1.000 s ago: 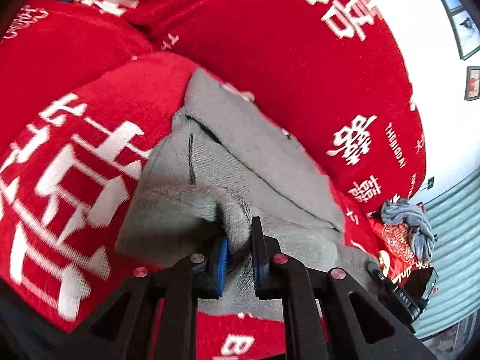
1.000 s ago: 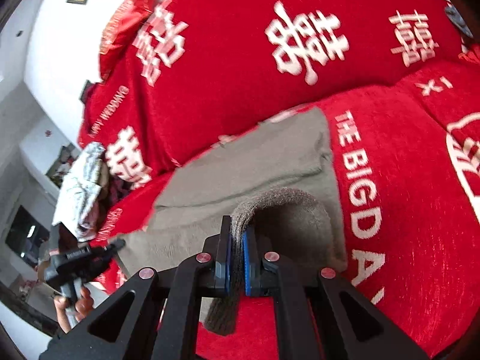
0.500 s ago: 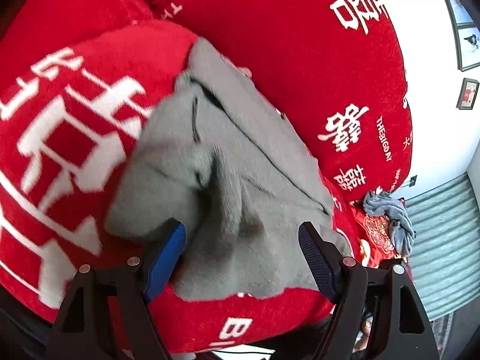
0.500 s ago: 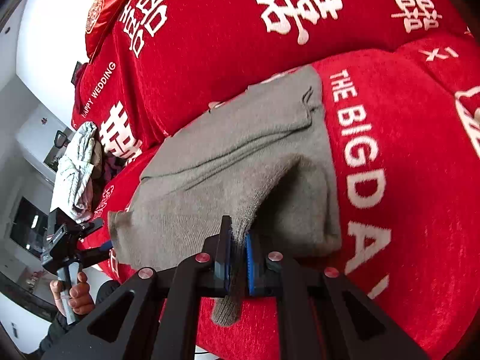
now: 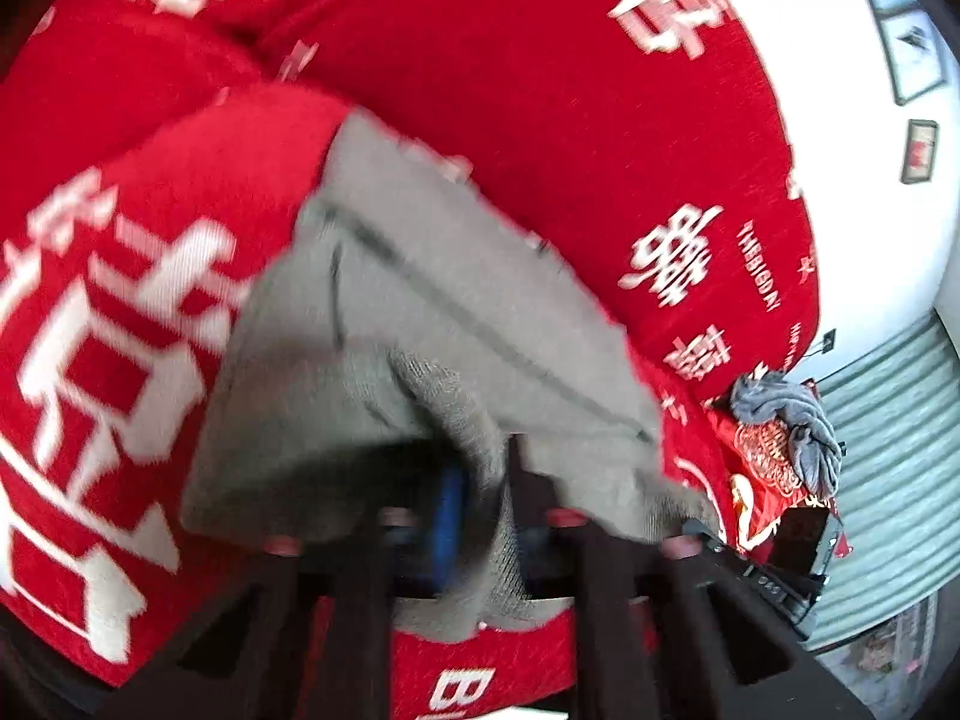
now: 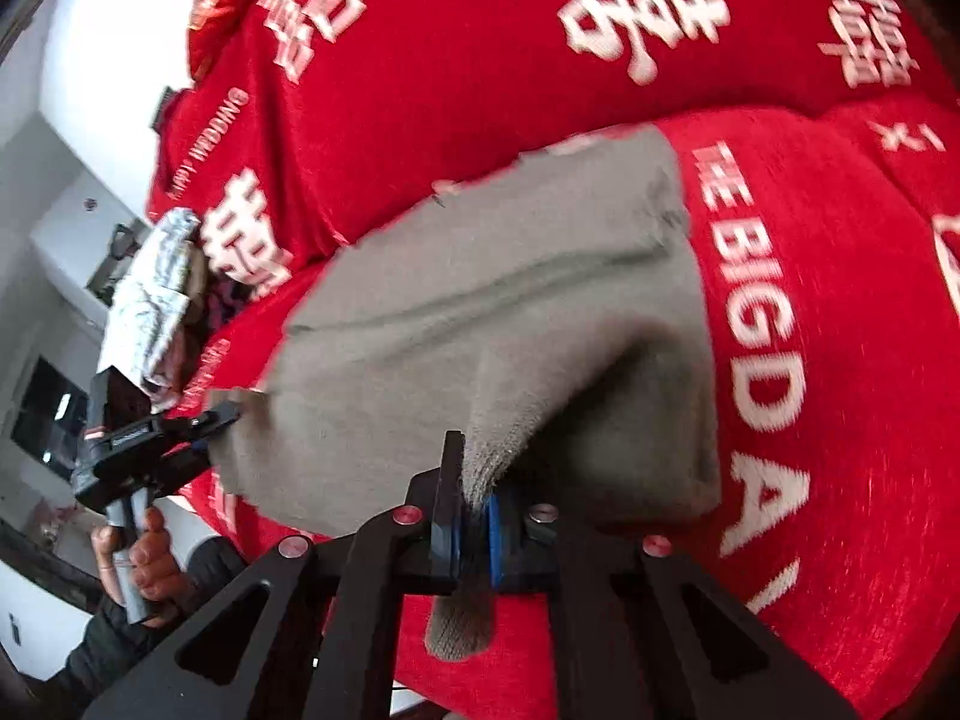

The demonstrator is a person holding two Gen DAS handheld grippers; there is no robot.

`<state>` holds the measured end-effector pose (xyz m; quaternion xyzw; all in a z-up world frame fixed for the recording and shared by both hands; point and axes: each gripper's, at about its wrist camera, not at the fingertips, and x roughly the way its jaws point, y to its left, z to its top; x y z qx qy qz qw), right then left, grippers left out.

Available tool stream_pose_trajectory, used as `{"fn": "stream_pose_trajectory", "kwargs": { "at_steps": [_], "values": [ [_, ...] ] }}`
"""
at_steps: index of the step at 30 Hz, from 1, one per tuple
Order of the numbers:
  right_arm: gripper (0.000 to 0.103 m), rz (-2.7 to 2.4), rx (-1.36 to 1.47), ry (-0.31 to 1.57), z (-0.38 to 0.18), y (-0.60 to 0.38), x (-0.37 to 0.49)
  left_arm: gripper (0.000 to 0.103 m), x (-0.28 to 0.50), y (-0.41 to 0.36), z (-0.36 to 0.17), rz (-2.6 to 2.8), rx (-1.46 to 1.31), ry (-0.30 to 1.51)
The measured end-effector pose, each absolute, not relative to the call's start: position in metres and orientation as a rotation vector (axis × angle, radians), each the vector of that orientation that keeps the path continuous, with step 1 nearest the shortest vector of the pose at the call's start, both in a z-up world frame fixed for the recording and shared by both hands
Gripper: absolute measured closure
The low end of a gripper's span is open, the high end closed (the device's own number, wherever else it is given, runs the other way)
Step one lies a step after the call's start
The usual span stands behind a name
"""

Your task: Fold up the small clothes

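Observation:
A grey knitted garment (image 5: 432, 324) lies on a red sofa cover with white lettering (image 5: 120, 300). My left gripper (image 5: 480, 510) is shut on the garment's near edge, the view blurred. In the right wrist view the same grey garment (image 6: 480, 312) spreads across the seat. My right gripper (image 6: 474, 516) is shut on a raised fold at its near right corner; a strip of cloth hangs below the fingers. The left gripper (image 6: 222, 414) shows at the garment's far left corner, held by a hand.
The red backrest (image 6: 480, 60) rises behind the garment. A pile of grey clothes (image 5: 786, 420) sits at the sofa's far end, seen as a light bundle (image 6: 156, 300) in the right wrist view. A white wall with frames (image 5: 918, 150) stands beyond.
My left gripper, open half a second ago, has shut again on the garment's near edge. My right gripper has kept its grip and shifted slightly, lifting its fold.

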<state>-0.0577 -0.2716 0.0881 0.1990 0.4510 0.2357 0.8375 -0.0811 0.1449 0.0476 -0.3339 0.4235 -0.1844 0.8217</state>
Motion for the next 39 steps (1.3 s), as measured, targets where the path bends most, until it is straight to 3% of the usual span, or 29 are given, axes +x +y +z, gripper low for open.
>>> {"fn": "stream_pose_trajectory", "kwargs": {
  "at_steps": [7,39],
  "values": [
    [0.097,0.497,0.462,0.852,0.129,-0.271,-0.040,0.095,-0.066,0.144,0.080,-0.400,-0.671,0.846],
    [0.097,0.340,0.523,0.841,0.162,-0.278,0.063,0.095,0.032,0.148,0.126,-0.349,-0.668,0.828]
  ]
}}
